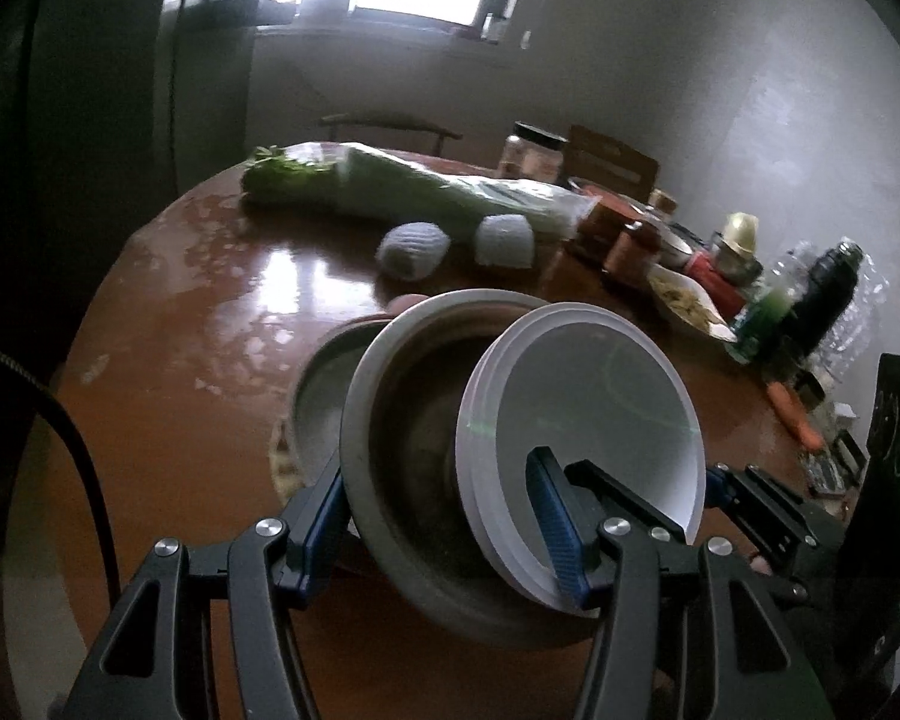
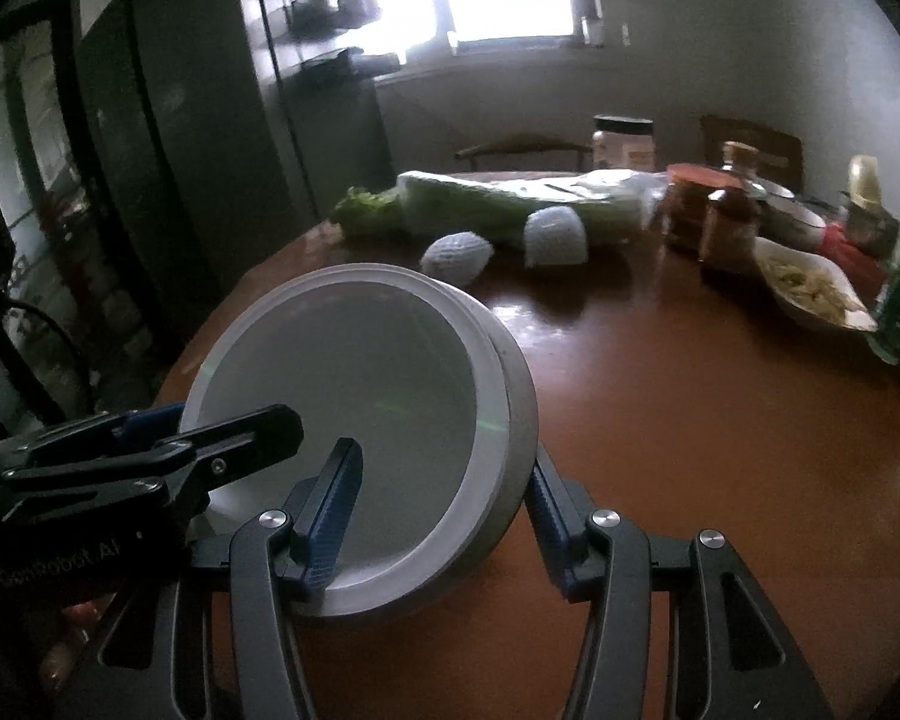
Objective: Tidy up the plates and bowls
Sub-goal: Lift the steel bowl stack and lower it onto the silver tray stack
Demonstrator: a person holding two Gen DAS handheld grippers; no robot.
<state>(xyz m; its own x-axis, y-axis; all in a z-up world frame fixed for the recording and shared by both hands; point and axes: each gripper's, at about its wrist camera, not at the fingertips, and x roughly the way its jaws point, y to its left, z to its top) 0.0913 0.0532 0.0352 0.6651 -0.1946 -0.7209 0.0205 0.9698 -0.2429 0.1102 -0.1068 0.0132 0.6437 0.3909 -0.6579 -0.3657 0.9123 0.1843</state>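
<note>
My left gripper (image 1: 444, 522) is shut on a stack held on edge above the brown table (image 1: 186, 396): a grey bowl (image 1: 390, 438) on the left and white plates (image 1: 588, 408) leaning against it on the right. The left finger presses the grey bowl's outside, the right finger the white plate's face. A second grey dish (image 1: 321, 396) lies behind the stack. My right gripper (image 2: 444, 516) is shut on the same stack, white plates (image 2: 354, 402) facing the camera, the grey bowl (image 2: 516, 438) behind. The left gripper's fingers (image 2: 240, 429) enter from the left.
At the table's back lie wrapped celery (image 1: 402, 189), two white foam-netted fruits (image 1: 414, 249), jars (image 2: 729, 228), a dish of food (image 2: 810, 285), a dark flask (image 1: 825, 294) and bottles. Chairs (image 2: 528, 150) stand beyond. A black cable (image 1: 72, 438) hangs at left.
</note>
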